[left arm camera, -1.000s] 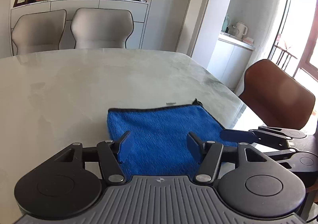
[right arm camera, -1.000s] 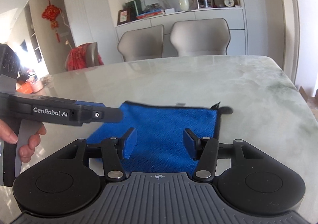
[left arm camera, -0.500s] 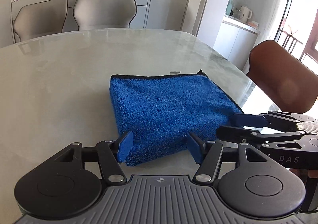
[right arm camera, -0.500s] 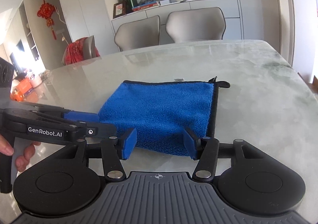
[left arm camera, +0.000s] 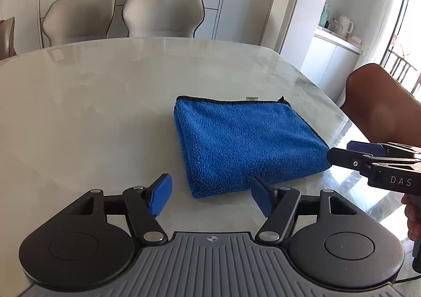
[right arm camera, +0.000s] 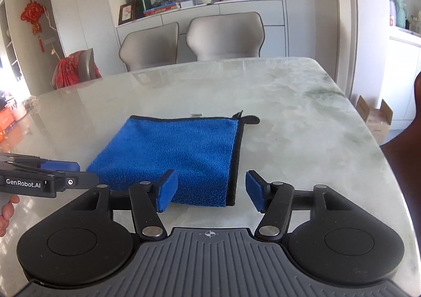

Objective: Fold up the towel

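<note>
Towel (left arm camera: pixel 247 144), blue and folded to a thick rectangle, lies flat on my marble desk (left arm camera: pixel 92 102) just past both grippers, gripped by neither. My left hand-held gripper (left arm camera: pixel 211 195) and right hand-held gripper (right arm camera: pixel 209 190) are both opening, nothing between the pads. Only the right wrist view shows the black hanging loop (right arm camera: pixel 251 120) at the far corner; the left shows a brown chair (left arm camera: pixel 381 107) beyond.

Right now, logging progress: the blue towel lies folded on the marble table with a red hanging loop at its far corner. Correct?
Not quite. The loop is black, not red, as the right wrist view shows. The rest holds: the blue towel lies folded on the marble table.
</note>
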### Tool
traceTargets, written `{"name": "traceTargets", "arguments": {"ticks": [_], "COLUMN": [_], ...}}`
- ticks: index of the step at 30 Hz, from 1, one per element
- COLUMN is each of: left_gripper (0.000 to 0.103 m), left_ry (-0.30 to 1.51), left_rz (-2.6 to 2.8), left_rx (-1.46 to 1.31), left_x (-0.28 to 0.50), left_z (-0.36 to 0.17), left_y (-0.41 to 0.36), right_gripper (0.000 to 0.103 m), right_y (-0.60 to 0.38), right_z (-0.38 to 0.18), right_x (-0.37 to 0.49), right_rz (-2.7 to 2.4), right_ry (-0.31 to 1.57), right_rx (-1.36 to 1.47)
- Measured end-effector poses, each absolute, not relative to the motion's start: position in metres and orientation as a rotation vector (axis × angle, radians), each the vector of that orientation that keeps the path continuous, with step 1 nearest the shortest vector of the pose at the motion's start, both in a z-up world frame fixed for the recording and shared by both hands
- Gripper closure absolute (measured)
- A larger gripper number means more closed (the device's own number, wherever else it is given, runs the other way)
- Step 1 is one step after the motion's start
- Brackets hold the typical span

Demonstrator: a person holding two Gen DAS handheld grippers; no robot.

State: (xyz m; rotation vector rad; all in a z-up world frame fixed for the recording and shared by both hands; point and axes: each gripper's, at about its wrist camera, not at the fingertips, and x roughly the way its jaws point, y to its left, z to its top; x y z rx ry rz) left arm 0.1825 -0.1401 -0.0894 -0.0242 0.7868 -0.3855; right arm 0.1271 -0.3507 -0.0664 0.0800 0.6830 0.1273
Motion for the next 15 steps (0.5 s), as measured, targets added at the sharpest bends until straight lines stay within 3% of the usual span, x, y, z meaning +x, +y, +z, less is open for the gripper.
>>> {"name": "traceTargets", "arguments": {"ticks": [4, 6, 13, 15], "left_gripper": [0.03, 0.03, 0.028, 0.023], "left_ry": [0.816, 0.822, 0.827, 0.829], "left_rz": [-0.35, -0.346, -0.313, -0.298], "left_rx": [-0.019, -0.027, -0.036, -0.025], "left_x": [0.173, 0.167, 0.144, 0.138], "left_z": [-0.084, -0.081, -0.072, -0.069], "left_y": [-0.143, -0.142, -0.135, -0.134], "right_gripper": [0.022, 0.008, 0.001, 0.001], "right_y": [-0.345, -0.343, -0.335, -0.332], "right_z": [-0.058, -0.054, -0.041, -0.039], "right_x": [0.119, 0.113, 0.094, 0.089], "right_rz": [0.111, 0.104, 0.031, 0.016], "right_ry": [0.71, 0.713, 0.772, 0.786], "right_rx": [0.07, 0.075, 0.052, 0.037]}}
